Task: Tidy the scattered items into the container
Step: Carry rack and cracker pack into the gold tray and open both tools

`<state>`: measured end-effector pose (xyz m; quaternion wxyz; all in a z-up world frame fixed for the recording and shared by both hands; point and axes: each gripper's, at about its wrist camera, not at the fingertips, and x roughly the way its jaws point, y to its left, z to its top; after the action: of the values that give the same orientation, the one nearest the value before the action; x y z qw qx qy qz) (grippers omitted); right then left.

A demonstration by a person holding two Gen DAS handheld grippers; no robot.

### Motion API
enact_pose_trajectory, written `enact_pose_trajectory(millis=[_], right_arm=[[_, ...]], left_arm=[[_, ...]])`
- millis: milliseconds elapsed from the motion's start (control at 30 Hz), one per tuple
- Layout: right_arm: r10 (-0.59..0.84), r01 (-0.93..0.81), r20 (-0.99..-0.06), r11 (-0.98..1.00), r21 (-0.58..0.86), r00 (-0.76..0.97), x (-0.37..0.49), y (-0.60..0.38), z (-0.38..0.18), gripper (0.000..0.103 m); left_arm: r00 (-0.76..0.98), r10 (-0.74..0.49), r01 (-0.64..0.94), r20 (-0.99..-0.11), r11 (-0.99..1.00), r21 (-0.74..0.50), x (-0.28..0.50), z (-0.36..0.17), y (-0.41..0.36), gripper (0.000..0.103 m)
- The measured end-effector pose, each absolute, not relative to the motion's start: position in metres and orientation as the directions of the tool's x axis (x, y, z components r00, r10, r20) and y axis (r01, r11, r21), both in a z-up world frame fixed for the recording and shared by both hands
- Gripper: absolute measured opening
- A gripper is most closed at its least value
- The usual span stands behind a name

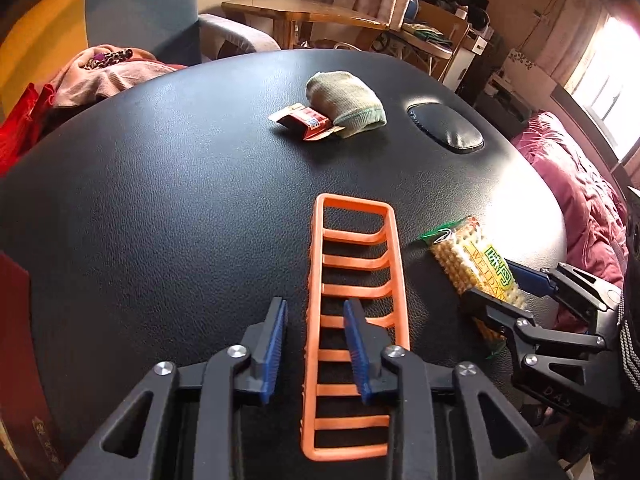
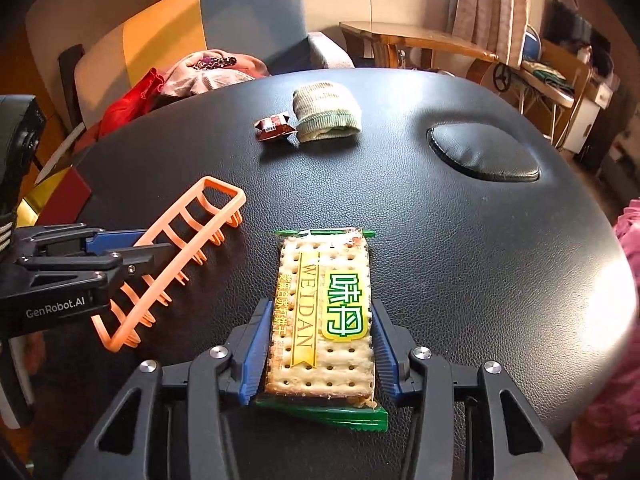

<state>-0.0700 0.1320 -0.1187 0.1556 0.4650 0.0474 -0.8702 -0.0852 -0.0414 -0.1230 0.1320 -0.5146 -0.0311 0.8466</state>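
Nothing is inside yet: your left gripper (image 1: 316, 344) clamps the orange basket (image 1: 352, 280) rim, your right gripper (image 2: 320, 344) squeezes the cracker pack (image 2: 324, 312), while the sock (image 2: 326, 112) and red wrapper (image 2: 274, 128) wait.

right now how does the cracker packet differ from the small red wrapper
The cracker packet is long, flat and see-through with green ends; the small red wrapper is short, crumpled and opaque. The packet sits between the right tongs; the wrapper lies free, far across the table beside the rolled sock. Both rest on the black table.

Black leather table (image 2: 440, 240) near; blue armchair (image 2: 256, 20) far left; wooden table (image 2: 408, 36), curtains (image 2: 488, 4) far right.
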Motion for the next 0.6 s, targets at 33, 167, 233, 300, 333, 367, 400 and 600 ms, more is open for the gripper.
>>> enact_pose_trajectory(millis=[33,167,233,300,333,367,400,600], right_arm=[[-0.23,0.315,-0.823,-0.947,0.066,-0.519,-0.069,0.132,-0.119,0.048],[-0.256,0.308,-0.818,-0.946,0.101,-0.515,-0.061,0.132,-0.119,0.048],[-0.269,0.308,-0.816,-0.944,0.118,-0.512,-0.057,0.13,-0.118,0.048],[-0.288,0.313,-0.813,-0.94,0.138,-0.507,-0.053,0.127,-0.117,0.047],[-0.298,0.318,-0.81,-0.937,0.147,-0.504,-0.051,0.125,-0.117,0.047],[-0.308,0.324,-0.808,-0.933,0.155,-0.503,-0.048,0.123,-0.116,0.047],[-0.315,0.329,-0.806,-0.931,0.16,-0.502,-0.046,0.12,-0.115,0.048],[-0.345,0.338,-0.79,-0.922,0.186,-0.506,-0.035,0.111,-0.107,0.047]], left_arm=[[-0.436,0.257,-0.188,-0.862,-0.963,-0.192,-0.082,-0.123,-0.041,0.013],[-0.447,0.256,-0.176,-0.857,-0.965,-0.196,-0.065,-0.123,-0.042,0.007],[-0.453,0.261,-0.153,-0.852,-0.965,-0.215,-0.059,-0.122,-0.046,0.006],[-0.462,0.267,-0.131,-0.845,-0.964,-0.233,-0.052,-0.12,-0.052,0.006],[-0.467,0.269,-0.122,-0.842,-0.963,-0.241,-0.047,-0.119,-0.056,0.006],[-0.469,0.275,-0.113,-0.84,-0.961,-0.251,-0.043,-0.118,-0.06,0.006],[-0.472,0.279,-0.105,-0.836,-0.96,-0.261,-0.04,-0.116,-0.064,0.006],[-0.523,0.265,-0.079,-0.81,-0.961,-0.263,-0.03,-0.091,-0.074,0.006]])
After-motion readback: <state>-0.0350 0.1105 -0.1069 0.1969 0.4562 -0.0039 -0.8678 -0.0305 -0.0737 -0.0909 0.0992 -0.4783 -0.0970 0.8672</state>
